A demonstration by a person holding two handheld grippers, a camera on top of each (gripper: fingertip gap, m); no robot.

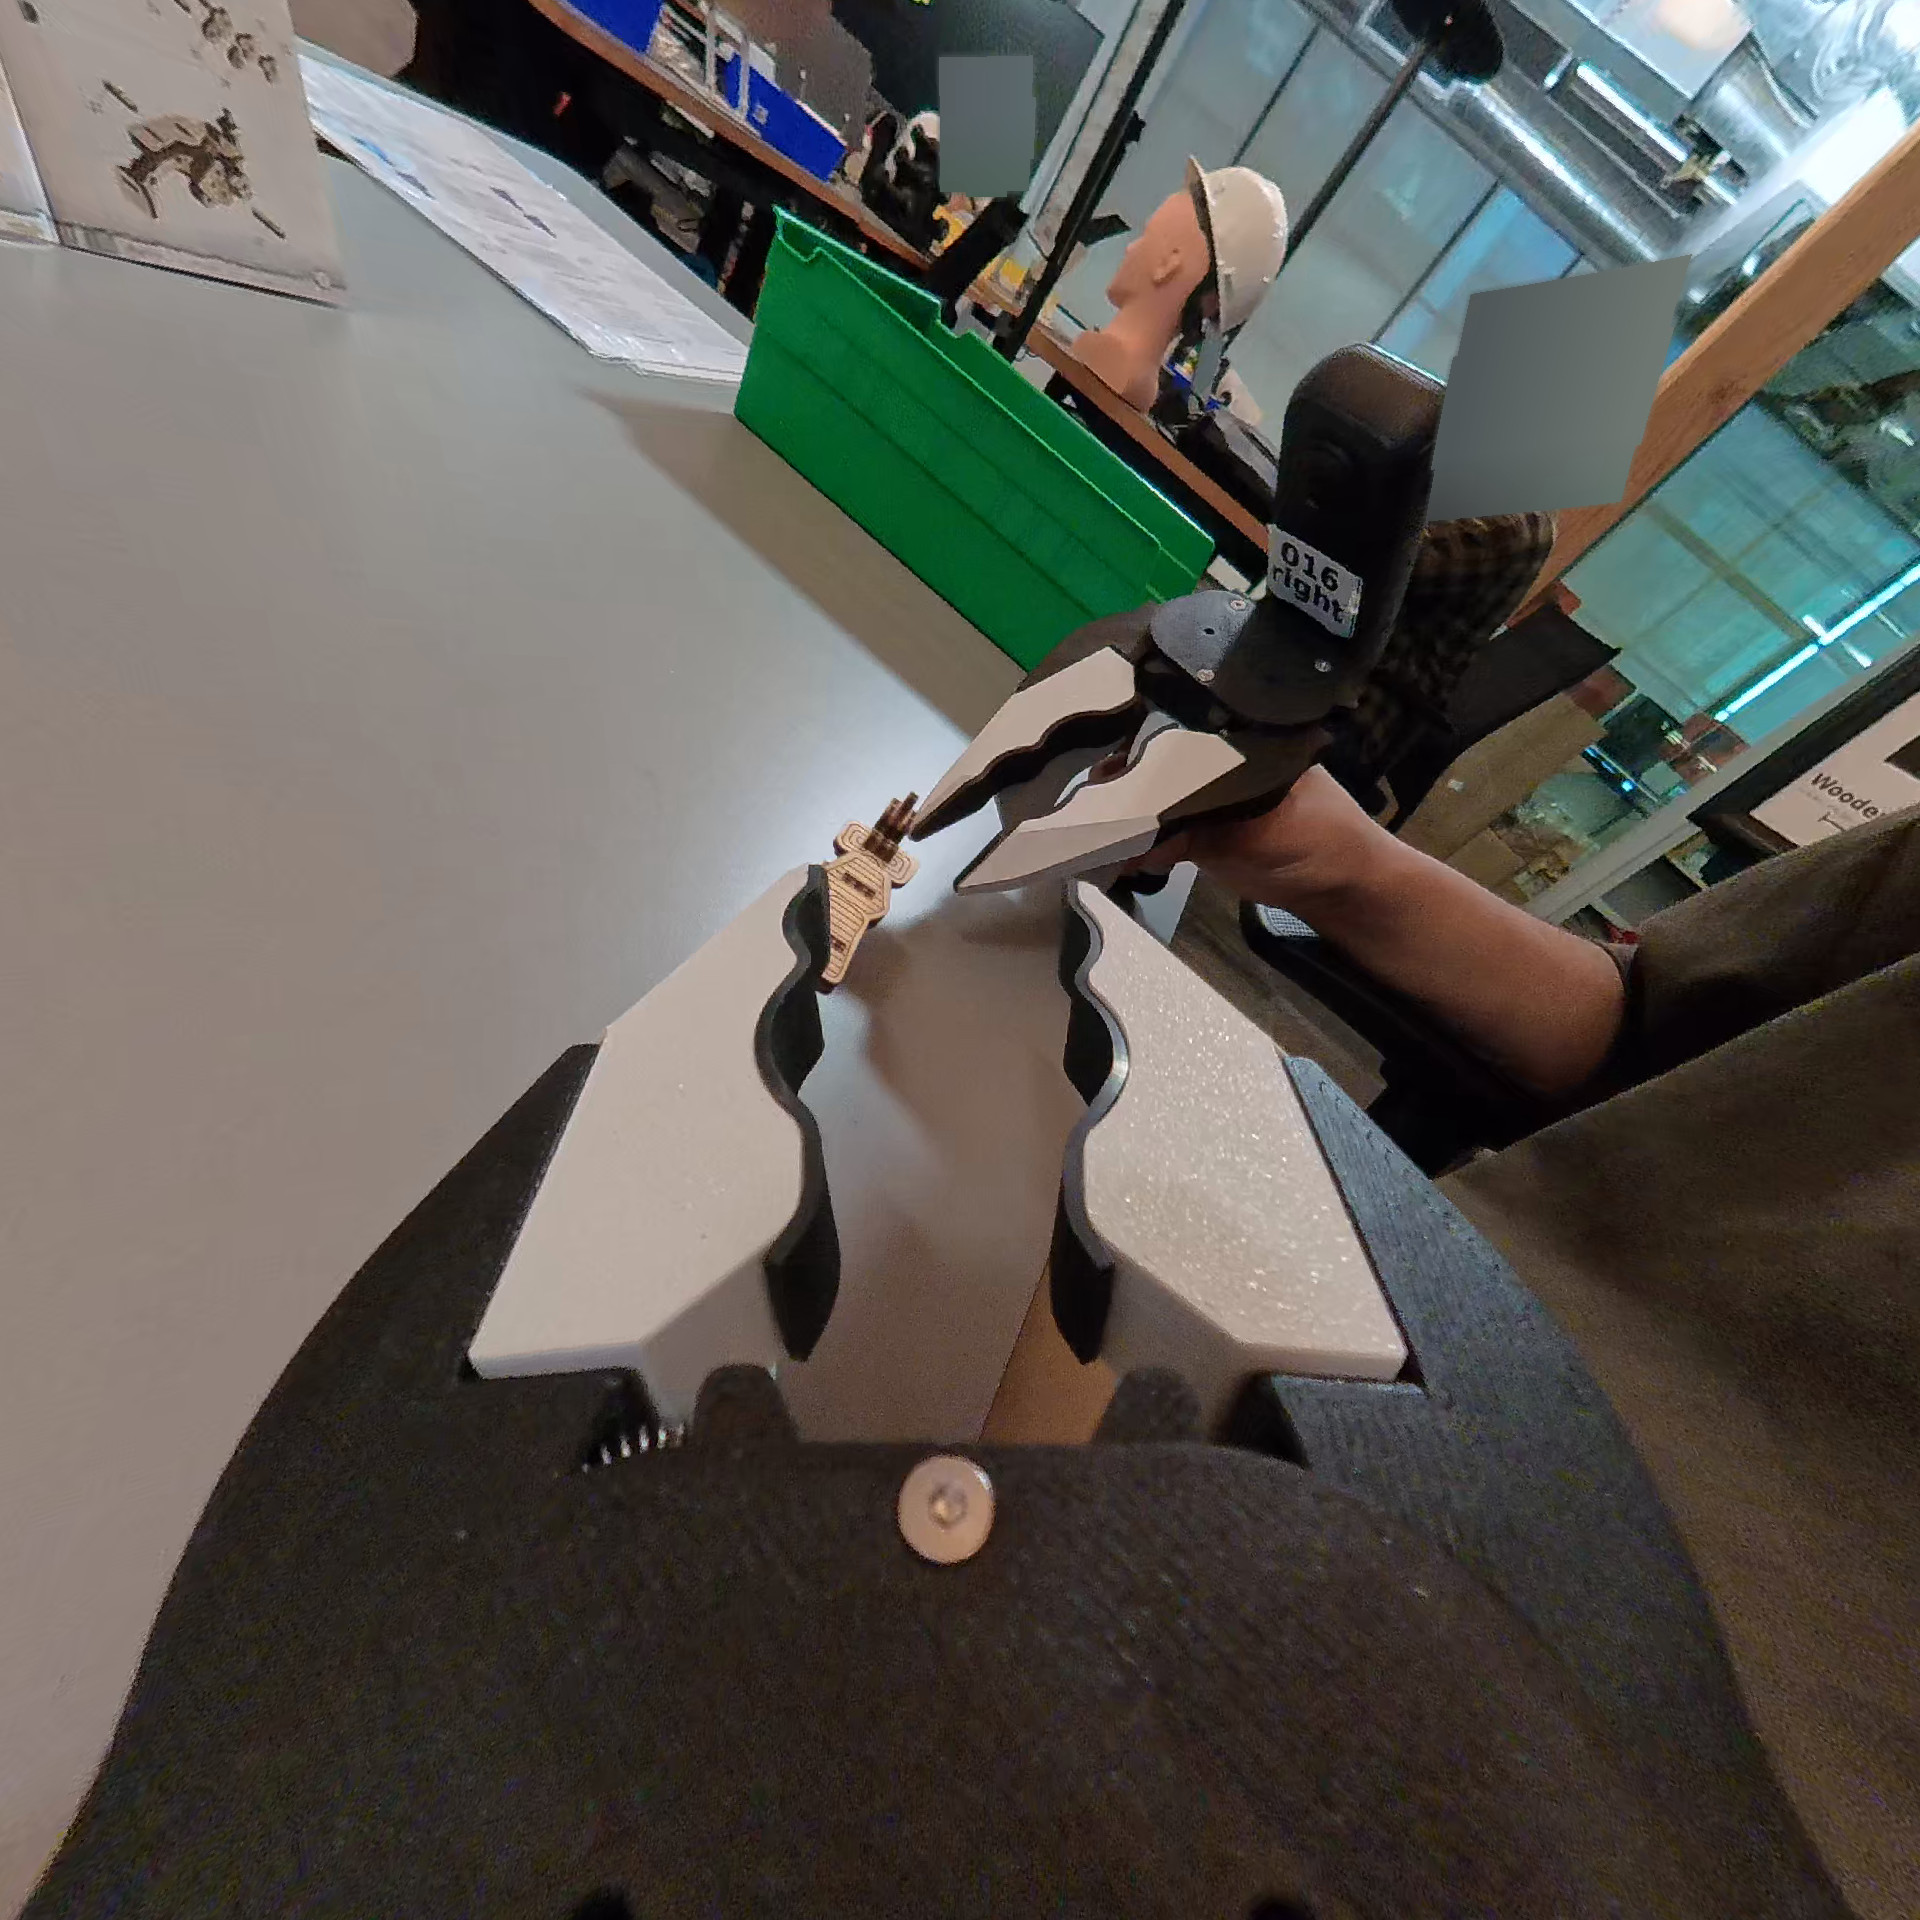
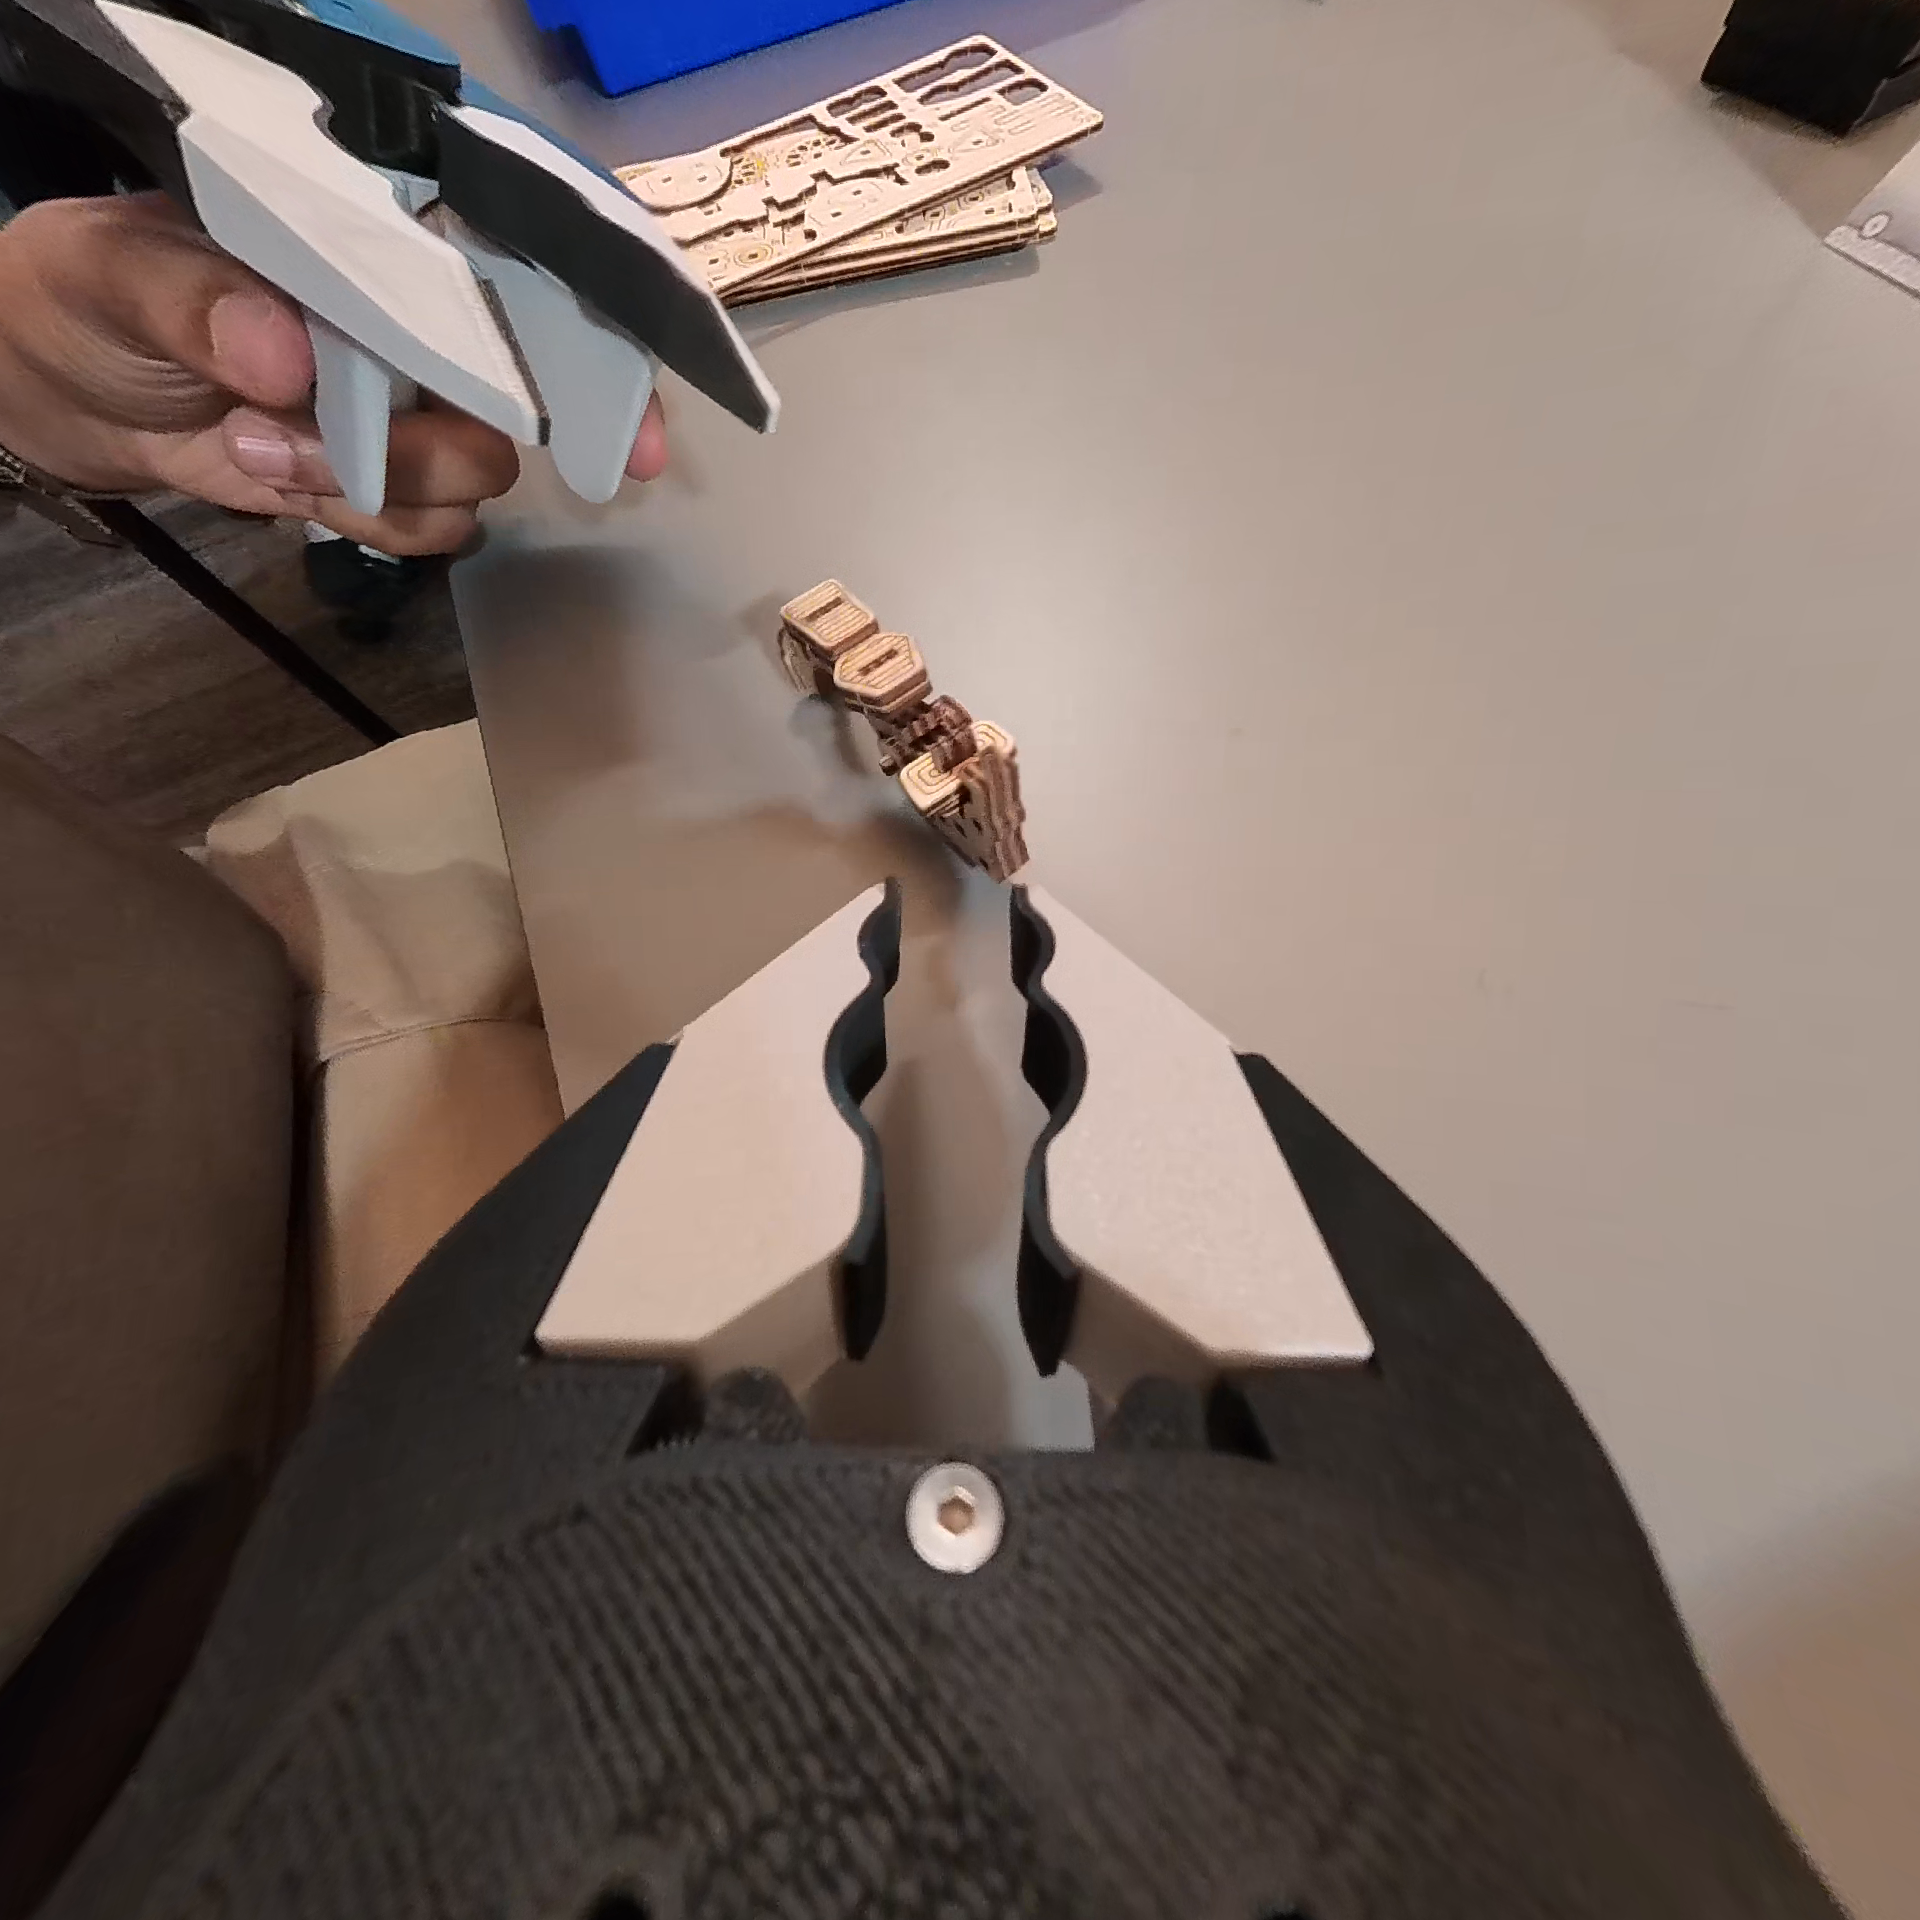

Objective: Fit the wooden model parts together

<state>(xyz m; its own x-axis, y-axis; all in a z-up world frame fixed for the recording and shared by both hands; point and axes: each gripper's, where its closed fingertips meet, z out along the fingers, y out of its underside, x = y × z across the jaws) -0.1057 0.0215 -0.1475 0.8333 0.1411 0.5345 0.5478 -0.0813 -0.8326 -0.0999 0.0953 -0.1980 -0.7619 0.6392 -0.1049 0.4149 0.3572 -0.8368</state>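
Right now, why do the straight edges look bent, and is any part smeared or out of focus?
Left wrist view: the wide-angle lens bows the table edge and green bin; the wooden model piece stays sharp. Right wrist view: the wooden model piece is crisp, but a smeary grey blur sits just before the right gripper; the left gripper casts a soft shadow.

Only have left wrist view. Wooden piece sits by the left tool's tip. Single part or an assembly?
Observer: An assembly. From the right wrist view the wooden model is a chain of several joined pieces.
Operator: Is it inside the right tool?
Observer: No. The right tool is open, and the model sits just ahead of its fingertips, not between them.
Operator: More parts anywhere?
Observer: Yes. A stack of wooden part sheets lies on the table beyond the model.
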